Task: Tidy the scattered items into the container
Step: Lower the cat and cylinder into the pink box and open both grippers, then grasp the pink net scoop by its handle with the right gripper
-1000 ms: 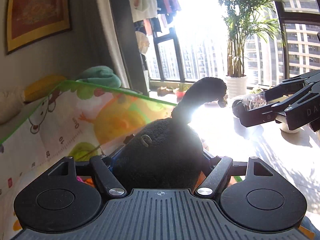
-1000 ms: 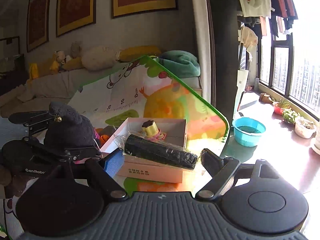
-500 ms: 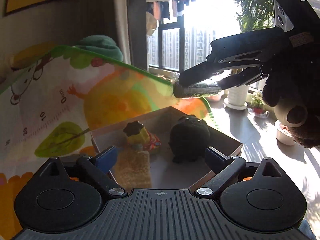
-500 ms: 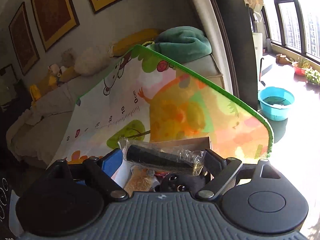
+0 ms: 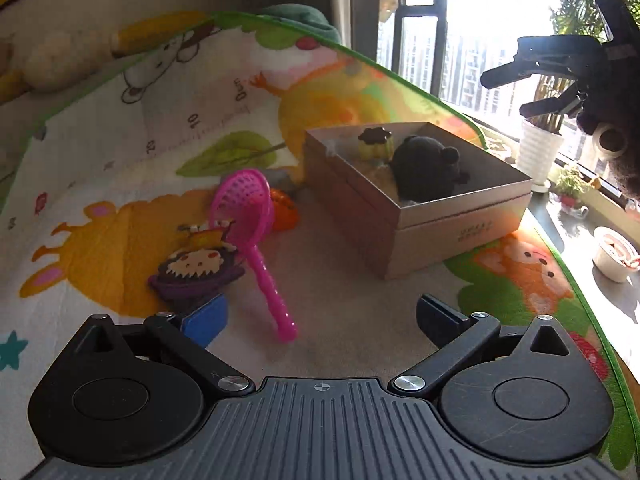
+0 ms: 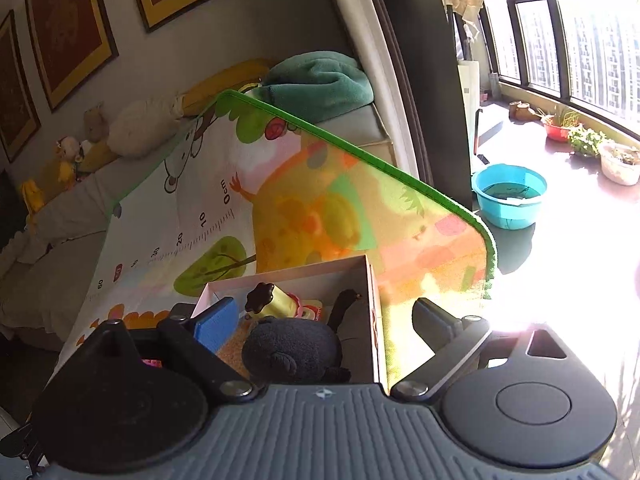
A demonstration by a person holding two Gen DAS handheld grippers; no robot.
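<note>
A cardboard box (image 5: 460, 216) stands on the colourful play mat (image 5: 160, 128) and holds a black plush toy (image 5: 424, 168) and a small yellow toy with a black cap (image 5: 374, 146). My left gripper (image 5: 320, 316) is open and empty, low over the mat in front of the box. A pink toy strainer (image 5: 248, 216), a purple cartoon toy (image 5: 196, 268) and an orange toy (image 5: 284, 210) lie on the mat to its left. My right gripper (image 6: 320, 320) is open and empty above the box (image 6: 372, 320), over the black plush (image 6: 292, 348). It also shows in the left wrist view (image 5: 536, 80).
The mat's green edge (image 6: 360, 148) drops to a sunlit floor with a blue basin (image 6: 508, 194) and plant pots (image 6: 560, 128). A white pot (image 5: 540, 152) and a white bowl (image 5: 614, 254) stand right of the mat. A sofa with cushions (image 6: 140, 128) and a green blanket (image 6: 320, 80) lies behind.
My left gripper has let go of the black plush, which now lies in the box, and pulled back. My right gripper has let go of the wrapped black roll and stands open above the box.
</note>
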